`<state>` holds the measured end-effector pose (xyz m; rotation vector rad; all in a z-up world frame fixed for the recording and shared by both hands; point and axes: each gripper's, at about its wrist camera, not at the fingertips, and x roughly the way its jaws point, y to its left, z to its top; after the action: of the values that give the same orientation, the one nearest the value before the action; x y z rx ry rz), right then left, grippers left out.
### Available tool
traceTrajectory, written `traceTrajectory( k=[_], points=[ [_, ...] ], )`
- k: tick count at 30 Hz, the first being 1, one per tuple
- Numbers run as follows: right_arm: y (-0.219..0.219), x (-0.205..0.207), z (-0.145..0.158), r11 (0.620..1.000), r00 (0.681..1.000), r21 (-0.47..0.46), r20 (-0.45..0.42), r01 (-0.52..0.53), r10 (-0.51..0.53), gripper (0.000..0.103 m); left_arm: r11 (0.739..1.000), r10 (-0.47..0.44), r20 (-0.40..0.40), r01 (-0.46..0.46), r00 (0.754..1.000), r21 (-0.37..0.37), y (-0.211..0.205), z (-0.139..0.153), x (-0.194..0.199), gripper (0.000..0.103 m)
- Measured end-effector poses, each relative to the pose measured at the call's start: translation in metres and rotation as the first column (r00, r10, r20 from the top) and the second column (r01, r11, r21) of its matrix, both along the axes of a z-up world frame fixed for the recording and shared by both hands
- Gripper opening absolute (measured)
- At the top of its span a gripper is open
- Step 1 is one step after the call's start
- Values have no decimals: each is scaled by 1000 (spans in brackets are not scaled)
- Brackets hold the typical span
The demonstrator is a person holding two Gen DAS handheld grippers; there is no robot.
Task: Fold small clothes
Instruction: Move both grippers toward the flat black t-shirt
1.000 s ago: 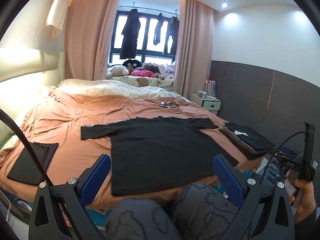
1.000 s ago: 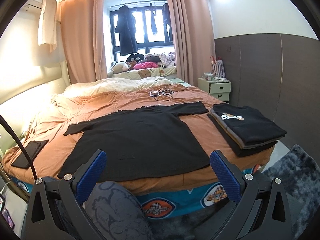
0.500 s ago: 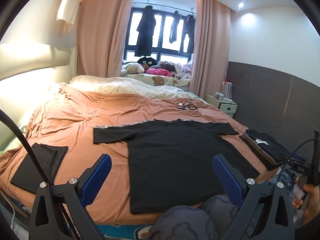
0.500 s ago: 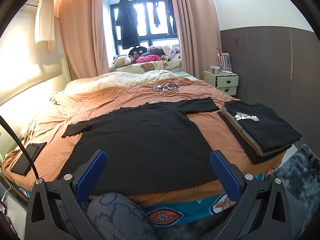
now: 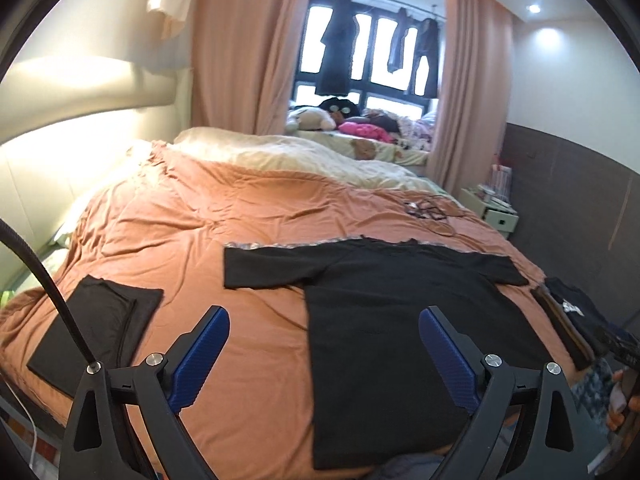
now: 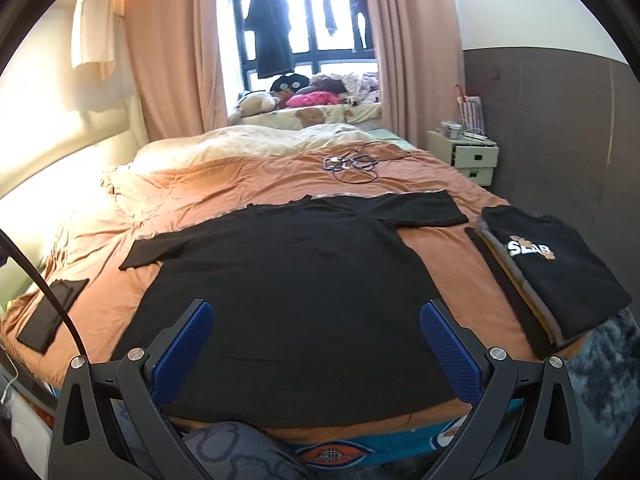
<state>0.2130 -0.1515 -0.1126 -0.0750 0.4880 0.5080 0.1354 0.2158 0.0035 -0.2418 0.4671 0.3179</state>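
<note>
A black T-shirt [image 5: 400, 320] [image 6: 288, 280] lies spread flat, sleeves out, on the orange bed cover [image 5: 200, 220] [image 6: 240, 184]. My left gripper [image 5: 324, 316] hovers above the bed's near edge, over the shirt's left side. Its jaws are closing a little but stand wide apart, with nothing between them. My right gripper [image 6: 316, 308] hangs open over the shirt's hem, touching nothing. A stack of folded clothes [image 6: 560, 272] [image 5: 572, 320] sits at the bed's right corner. A folded dark garment [image 5: 96, 332] [image 6: 52, 316] lies at the left.
Tangled cables [image 6: 352, 164] lie on the far part of the bed. A white nightstand [image 6: 468, 156] stands against the right wall, with a grey rug [image 6: 600, 360] on the floor below. The person's knee [image 6: 240, 452] is under the right gripper.
The left gripper has moved left along the bed's edge, so the shirt now sits right of centre in its view. The right gripper has come closer to the bed. The shirt has not moved.
</note>
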Motion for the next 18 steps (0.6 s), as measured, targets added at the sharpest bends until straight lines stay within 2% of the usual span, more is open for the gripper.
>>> traceTrajectory(
  k=[5,10,13,18],
  points=[
    [15,28,6,998,998,-32,5,-59,59,103,999,45,-42,-46,998,-26,36,-9,21,90],
    [32,65,13,993,994,-20,-7,-113,113,103,994,91,-83,-95,992,-51,76,-19,41,85],
    [48,85,15,989,989,-32,4,-146,147,103,992,103,-100,-110,990,-68,97,-23,55,79],
    [69,121,11,982,983,-43,-10,-182,182,103,991,96,-116,-106,989,-85,126,-30,83,78]
  ],
)
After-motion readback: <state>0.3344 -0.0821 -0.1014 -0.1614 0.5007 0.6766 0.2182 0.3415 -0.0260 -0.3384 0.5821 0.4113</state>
